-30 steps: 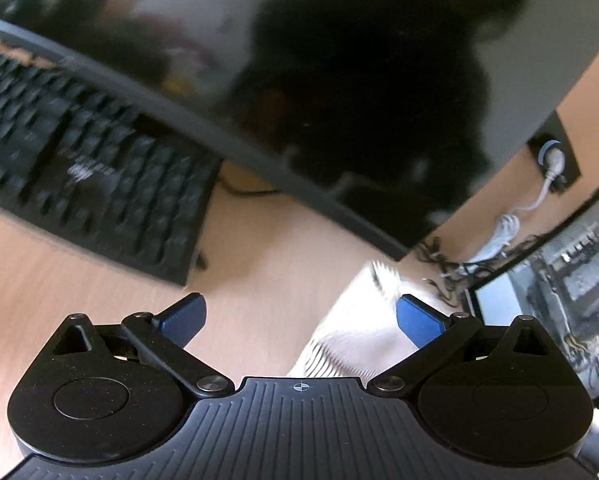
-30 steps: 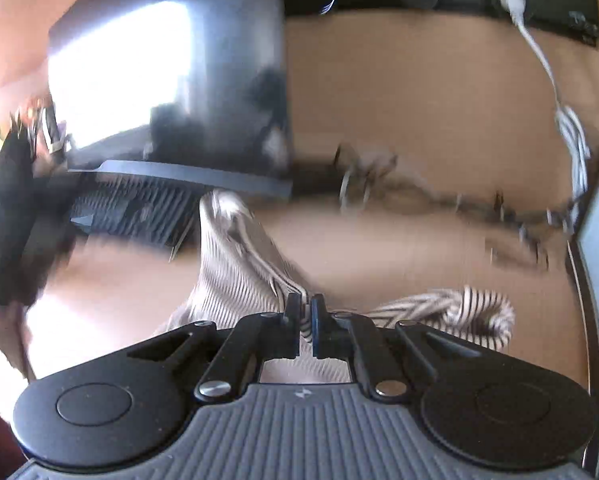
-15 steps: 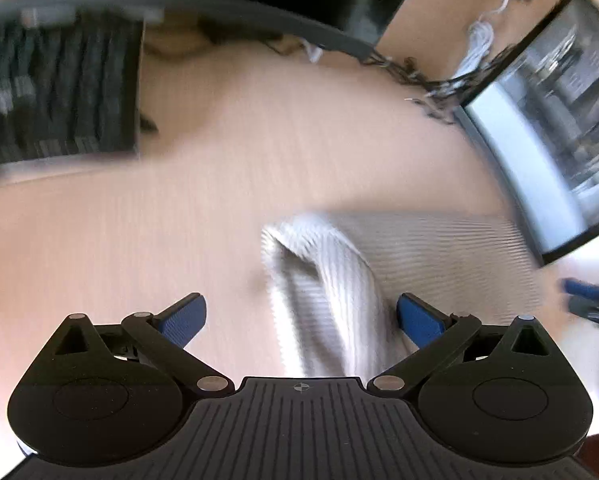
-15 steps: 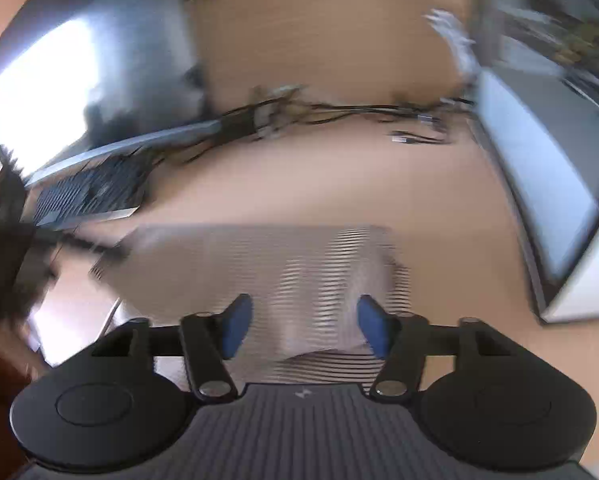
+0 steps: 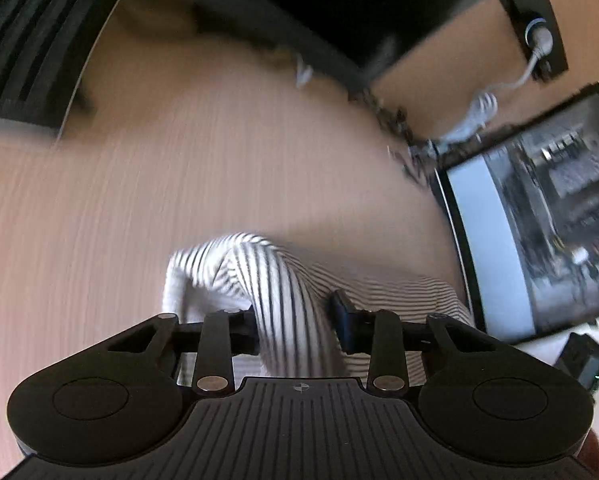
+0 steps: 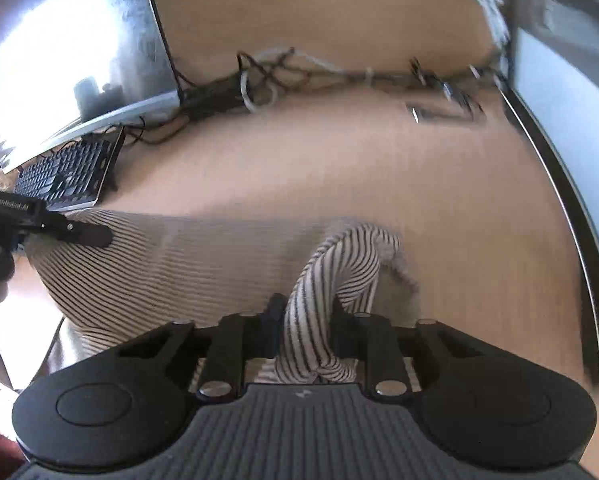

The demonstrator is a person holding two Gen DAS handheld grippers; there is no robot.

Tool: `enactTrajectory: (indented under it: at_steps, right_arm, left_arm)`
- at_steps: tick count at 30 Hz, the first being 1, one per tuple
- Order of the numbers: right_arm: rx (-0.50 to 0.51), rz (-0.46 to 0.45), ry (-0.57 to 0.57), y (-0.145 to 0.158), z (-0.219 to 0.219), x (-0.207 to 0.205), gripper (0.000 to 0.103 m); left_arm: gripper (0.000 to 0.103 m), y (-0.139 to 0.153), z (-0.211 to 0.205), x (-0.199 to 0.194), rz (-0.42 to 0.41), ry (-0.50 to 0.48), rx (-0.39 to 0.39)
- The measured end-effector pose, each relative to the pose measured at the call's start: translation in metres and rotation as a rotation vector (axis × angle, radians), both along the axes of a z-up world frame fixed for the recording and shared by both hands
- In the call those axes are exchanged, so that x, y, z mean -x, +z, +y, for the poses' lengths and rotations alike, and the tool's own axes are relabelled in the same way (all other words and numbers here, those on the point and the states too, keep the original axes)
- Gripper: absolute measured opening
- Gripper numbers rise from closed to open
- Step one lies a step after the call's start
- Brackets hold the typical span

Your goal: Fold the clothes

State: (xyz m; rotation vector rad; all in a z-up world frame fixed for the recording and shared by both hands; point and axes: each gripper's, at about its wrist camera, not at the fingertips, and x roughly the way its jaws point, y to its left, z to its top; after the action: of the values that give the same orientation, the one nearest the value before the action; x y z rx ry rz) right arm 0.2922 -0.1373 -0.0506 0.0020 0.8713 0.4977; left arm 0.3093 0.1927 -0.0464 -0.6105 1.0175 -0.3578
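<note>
Grippers, left [image 5: 295, 326] and right [image 6: 309, 330], have just closed, clamped on bunched white black-striped knit garment [image 6: 171, 264]; lift both evenly, keeping edges aligned.

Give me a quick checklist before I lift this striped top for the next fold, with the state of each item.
1. Left claw has just been closing, a bunched ridge of the striped top between its fingers: ok.
2. Right claw has just been closing on a rolled end: ok.
3. Both grips at opposite ends: ok.
4. Cloth between them flat: cannot tell, blurred.
5. Keyboard clear of the cloth: not ok, it lies close by the left end.
6. Cables clear of the cloth: ok.
</note>
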Motion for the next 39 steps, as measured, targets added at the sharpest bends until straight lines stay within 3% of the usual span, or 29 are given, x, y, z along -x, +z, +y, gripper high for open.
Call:
enactTrajectory:
  at_steps: [4, 7, 10, 14, 18, 21, 24, 26, 30, 33, 36, 38, 39]
  right_arm:
    - [-0.048, -0.086, -0.026, 0.021, 0.002, -0.057, 0.016]
    - [-0.089, -0.139, 0.005, 0.045, -0.007, -0.067, 0.016]
    - [-0.105, -0.130, 0.037, 0.053, -0.020, -0.056, 0.016]
    - [-0.061, -0.100, 0.051, 0.040, -0.030, -0.031, 0.016]
    - [0.023, -0.070, 0.044, 0.006, -0.021, -0.026, 0.017]
    - [0.048, -0.088, 0.046, 0.000, -0.009, -0.029, 0.017]
    - [0.038, -0.139, 0.064, 0.015, -0.004, -0.028, 0.017]
    - [0.040, -0.151, 0.072, 0.019, -0.004, -0.028, 0.017]
    - [0.082, -0.080, 0.065, 0.003, -0.006, -0.028, 0.017]
    - [0.124, -0.055, 0.055, -0.009, -0.012, -0.020, 0.030]
    - [0.128, -0.049, 0.047, -0.006, -0.021, -0.018, 0.039]
    - [0.129, -0.087, 0.039, 0.007, -0.023, -0.017, 0.051]
    - [0.115, -0.108, 0.034, 0.013, -0.023, -0.018, 0.064]
  left_arm:
    - [0.029, 0.024, -0.004, -0.032, -0.092, 0.021, -0.036]
    - [0.028, 0.036, -0.006, -0.027, -0.136, 0.008, -0.027]
    - [0.028, 0.036, -0.009, -0.002, -0.131, -0.009, -0.006]
    - [0.028, 0.019, -0.014, 0.030, -0.092, -0.017, -0.006]
    - [0.028, -0.018, -0.011, 0.038, 0.000, 0.037, -0.048]
    - [0.025, -0.017, 0.000, 0.035, -0.009, 0.093, -0.017]
    - [0.025, 0.005, 0.006, 0.034, -0.099, 0.097, -0.030]
    - [0.025, 0.011, 0.007, 0.031, -0.117, 0.082, -0.065]
    - [0.025, -0.012, 0.004, 0.038, -0.037, 0.036, -0.148]
    - [0.029, -0.028, 0.002, 0.053, -0.013, 0.003, -0.204]
    - [0.032, -0.014, 0.002, 0.058, -0.058, -0.010, -0.203]
    - [0.037, 0.001, 0.002, 0.060, -0.110, -0.012, -0.200]
    - [0.040, 0.008, 0.002, 0.061, -0.135, -0.014, -0.198]
